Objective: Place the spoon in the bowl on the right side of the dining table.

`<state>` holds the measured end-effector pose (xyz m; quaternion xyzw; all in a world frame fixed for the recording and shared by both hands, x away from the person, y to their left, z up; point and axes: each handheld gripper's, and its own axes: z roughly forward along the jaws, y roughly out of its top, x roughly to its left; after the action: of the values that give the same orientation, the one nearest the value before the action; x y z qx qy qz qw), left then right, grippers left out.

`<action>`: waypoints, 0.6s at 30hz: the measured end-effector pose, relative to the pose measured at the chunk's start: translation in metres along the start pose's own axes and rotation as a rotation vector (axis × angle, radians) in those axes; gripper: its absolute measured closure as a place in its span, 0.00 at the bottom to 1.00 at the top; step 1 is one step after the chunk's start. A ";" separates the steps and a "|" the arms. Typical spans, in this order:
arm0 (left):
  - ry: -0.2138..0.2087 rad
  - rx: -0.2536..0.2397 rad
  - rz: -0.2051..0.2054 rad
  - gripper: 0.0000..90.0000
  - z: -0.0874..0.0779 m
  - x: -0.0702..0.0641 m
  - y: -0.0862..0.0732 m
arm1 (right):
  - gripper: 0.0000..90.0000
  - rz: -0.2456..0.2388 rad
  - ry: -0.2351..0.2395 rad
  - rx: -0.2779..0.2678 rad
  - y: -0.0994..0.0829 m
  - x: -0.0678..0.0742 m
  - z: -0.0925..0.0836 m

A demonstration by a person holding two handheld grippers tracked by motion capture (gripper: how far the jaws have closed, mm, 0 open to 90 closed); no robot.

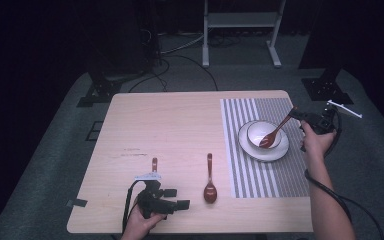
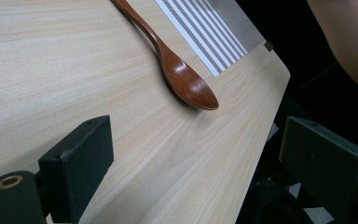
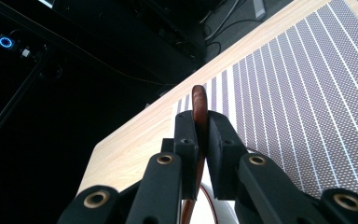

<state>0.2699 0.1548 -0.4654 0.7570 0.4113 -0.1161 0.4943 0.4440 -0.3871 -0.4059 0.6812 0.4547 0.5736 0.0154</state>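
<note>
Wooden spoon [image 1: 274, 134] clamped in right hand-held gripper [image 1: 296, 114], tip in bowl [image 1: 261, 131] | left hand-held gripper [image 1: 176, 198] wide open, empty

Lab — dark room, floor cables [image 1: 180, 50], rig stands [image 1: 240, 30].

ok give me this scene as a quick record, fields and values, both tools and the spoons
left tool: open, near table edge, holds nothing
right tool: shut on held spoon by its handle
held spoon: tip in bowl
bowl: on plate
plate: on striped mat
loose spoon: flat on table, left of mat
third spoon: handle shows beyond left tool
</note>
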 end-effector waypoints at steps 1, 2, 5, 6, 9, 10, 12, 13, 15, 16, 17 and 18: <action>0.000 -0.001 -0.001 0.10 0.000 0.000 0.000 | 0.92 -0.003 -0.001 0.001 -0.001 -0.001 0.000; 0.000 -0.001 -0.001 0.10 0.000 0.000 0.000 | 0.92 -0.003 -0.001 0.001 -0.001 -0.001 0.000; 0.000 -0.001 0.003 0.10 0.000 0.000 0.000 | 0.92 -0.002 -0.006 0.001 -0.001 -0.002 0.001; 0.001 0.000 0.003 0.10 -0.001 0.000 0.000 | 0.92 -0.001 -0.006 0.001 -0.002 -0.003 0.001; 0.000 -0.001 0.001 0.10 0.000 0.000 0.000 | 0.92 0.001 -0.008 0.003 -0.002 -0.004 0.002; 0.000 -0.001 0.001 0.10 0.000 0.000 0.000 | 0.92 0.001 -0.008 0.003 -0.002 -0.004 0.002; 0.001 0.000 0.002 0.10 0.000 0.000 0.000 | 0.92 0.004 -0.008 0.003 -0.003 -0.005 0.002; 0.001 0.000 0.004 0.10 0.000 0.000 0.000 | 0.92 0.002 -0.008 0.005 -0.004 -0.006 0.003; 0.001 -0.001 0.004 0.10 -0.001 0.000 0.000 | 0.92 0.003 -0.008 0.006 -0.005 -0.007 0.004; 0.001 -0.001 0.004 0.10 0.000 0.000 0.000 | 0.92 0.005 -0.009 0.009 -0.005 -0.008 0.004; 0.001 -0.001 0.004 0.10 0.000 0.000 0.000 | 0.92 0.004 -0.011 0.013 -0.006 -0.009 0.006; 0.001 -0.001 0.004 0.10 0.000 0.000 0.000 | 0.92 0.004 -0.011 0.013 -0.006 -0.009 0.006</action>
<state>0.2700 0.1551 -0.4651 0.7576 0.4101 -0.1149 0.4946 0.4453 -0.3863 -0.4177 0.6853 0.4569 0.5669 0.0126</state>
